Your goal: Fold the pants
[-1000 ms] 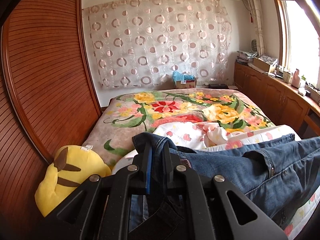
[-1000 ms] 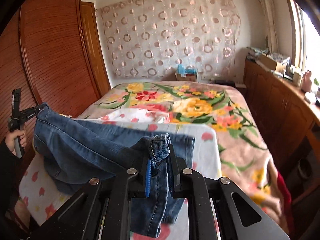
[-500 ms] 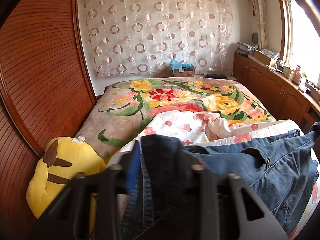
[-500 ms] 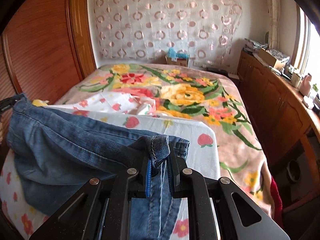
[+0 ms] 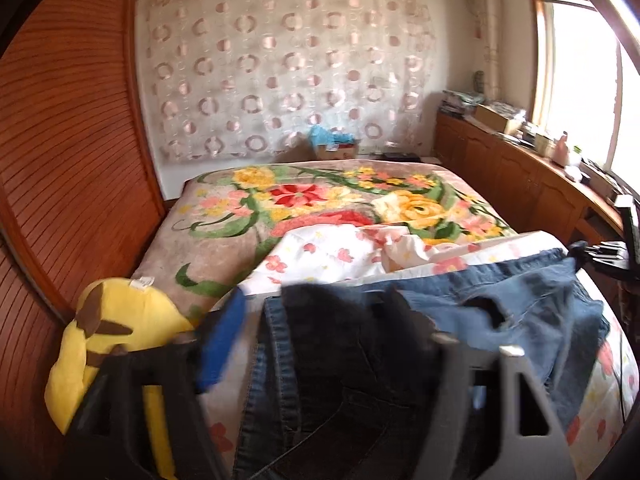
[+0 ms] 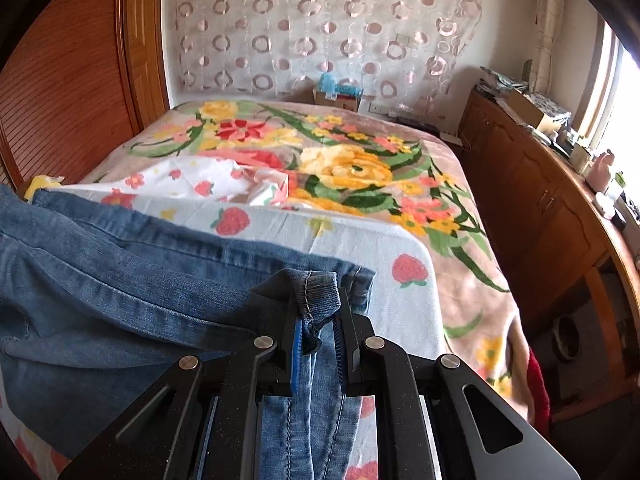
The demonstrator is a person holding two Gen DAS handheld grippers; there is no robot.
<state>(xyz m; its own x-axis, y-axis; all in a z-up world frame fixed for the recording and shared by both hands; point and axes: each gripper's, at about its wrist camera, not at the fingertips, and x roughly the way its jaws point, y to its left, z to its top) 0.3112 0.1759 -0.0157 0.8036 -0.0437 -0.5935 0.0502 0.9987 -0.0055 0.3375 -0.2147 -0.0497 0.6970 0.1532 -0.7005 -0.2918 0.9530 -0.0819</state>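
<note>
Jeans [image 6: 120, 264]: on strawberry sheet [image 6: 280, 220] | left gripper [image 5: 320, 340]: jaws opening, denim loose between | right gripper [image 6: 318, 320]: clamped on hem | risk: one-sided pull skews fold.

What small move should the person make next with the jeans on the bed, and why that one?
Probably open the right claw and let go of the hem. The left claw is already opening, its blurred fingers standing wide of the jeans, which lie doubled over on the strawberry sheet. Only the right one is clamped on denim, so releasing it would likely let this fold settle flat.
</note>
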